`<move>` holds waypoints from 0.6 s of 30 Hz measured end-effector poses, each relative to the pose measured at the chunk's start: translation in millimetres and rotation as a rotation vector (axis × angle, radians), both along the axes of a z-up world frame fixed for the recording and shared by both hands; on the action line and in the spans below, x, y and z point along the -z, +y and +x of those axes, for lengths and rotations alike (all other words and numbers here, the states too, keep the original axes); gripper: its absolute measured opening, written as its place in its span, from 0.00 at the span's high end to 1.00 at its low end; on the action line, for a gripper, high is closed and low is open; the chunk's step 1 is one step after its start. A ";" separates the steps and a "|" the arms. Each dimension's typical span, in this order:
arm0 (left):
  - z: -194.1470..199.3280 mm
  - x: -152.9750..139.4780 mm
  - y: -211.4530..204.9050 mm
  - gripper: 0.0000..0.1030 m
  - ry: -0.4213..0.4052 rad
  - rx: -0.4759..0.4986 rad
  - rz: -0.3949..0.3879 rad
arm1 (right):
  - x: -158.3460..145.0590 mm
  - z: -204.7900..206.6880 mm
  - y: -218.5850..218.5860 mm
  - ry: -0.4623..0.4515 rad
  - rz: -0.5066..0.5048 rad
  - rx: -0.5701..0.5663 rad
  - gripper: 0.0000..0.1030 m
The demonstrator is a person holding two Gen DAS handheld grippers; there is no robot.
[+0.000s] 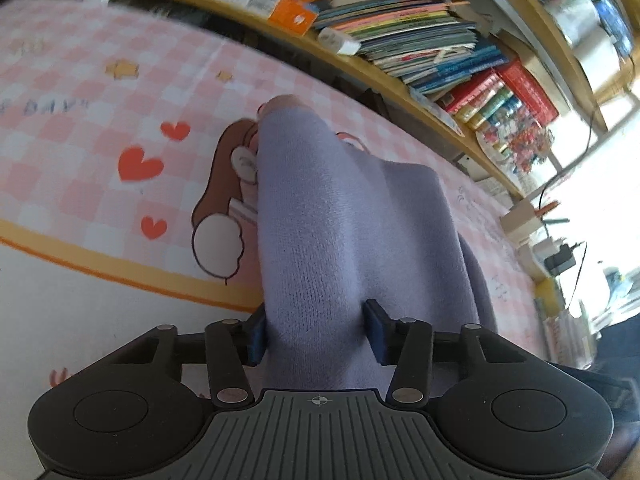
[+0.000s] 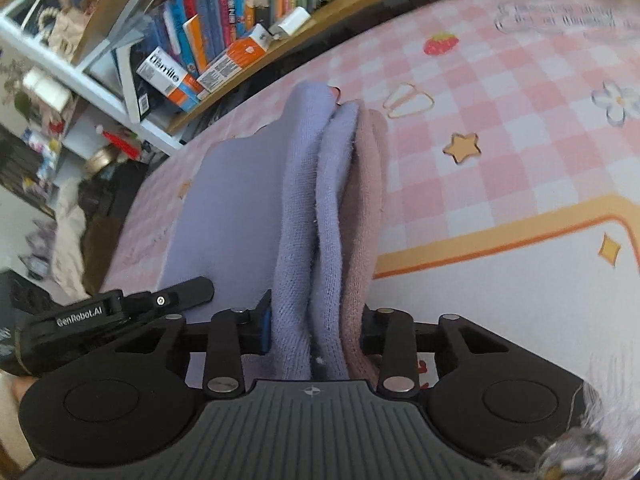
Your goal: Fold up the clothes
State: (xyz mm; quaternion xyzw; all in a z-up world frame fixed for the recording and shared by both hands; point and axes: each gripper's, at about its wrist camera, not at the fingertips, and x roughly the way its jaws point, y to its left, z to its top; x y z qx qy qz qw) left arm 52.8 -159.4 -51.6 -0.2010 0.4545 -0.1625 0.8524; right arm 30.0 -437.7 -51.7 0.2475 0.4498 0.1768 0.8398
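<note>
Mid-fold, as I judge it: both grippers carry a bunched edge of the same garment above the bed, so the step in hand looks like lifting one side over to lay it on the rest. Left gripper (image 1: 316, 330) clenched on a thick roll of the lavender knit garment (image 1: 320, 216), cloth filling the gap between the blue pads. Right gripper (image 2: 316, 330) likewise clamped, here on several stacked layers of the garment (image 2: 312, 208): two lavender folds and one dusty-pink fold on the right, edges fuzzy and slightly frayed. Fabric is a soft, fine-ribbed knit, thick, limp, likely to sag and slide if the hold loosens. Beyond the held bunch, the rest of the garment lies flat on the bed sheet (image 2: 500, 128), pink-and-white check with hearts, stars and a cartoon figure, toward the far edge of the bed that runs along the bookshelf (image 1: 420, 28). In the right view the left gripper's body shows just beside the right one, so the two holds are close together. Next move probably calls for carrying both holds across level and together, lowering the edge square onto the flat part, then letting go without dragging layers out of line.
</note>
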 end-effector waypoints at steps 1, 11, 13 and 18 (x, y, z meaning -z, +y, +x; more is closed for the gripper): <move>-2.2 -3.8 -2.1 0.58 -0.015 0.003 0.013 | -4.0 -2.9 4.3 -0.024 -0.031 -0.005 0.71; -23.3 -37.9 -6.2 0.60 -0.127 0.008 0.044 | -33.0 -32.4 22.1 -0.210 -0.142 -0.003 0.73; -28.8 -41.1 -6.6 0.60 -0.147 0.008 0.044 | -36.7 -36.1 24.3 -0.232 -0.151 -0.005 0.73; -38.5 -48.0 -6.3 0.60 -0.173 0.004 0.044 | -41.6 -44.0 26.4 -0.249 -0.146 -0.006 0.73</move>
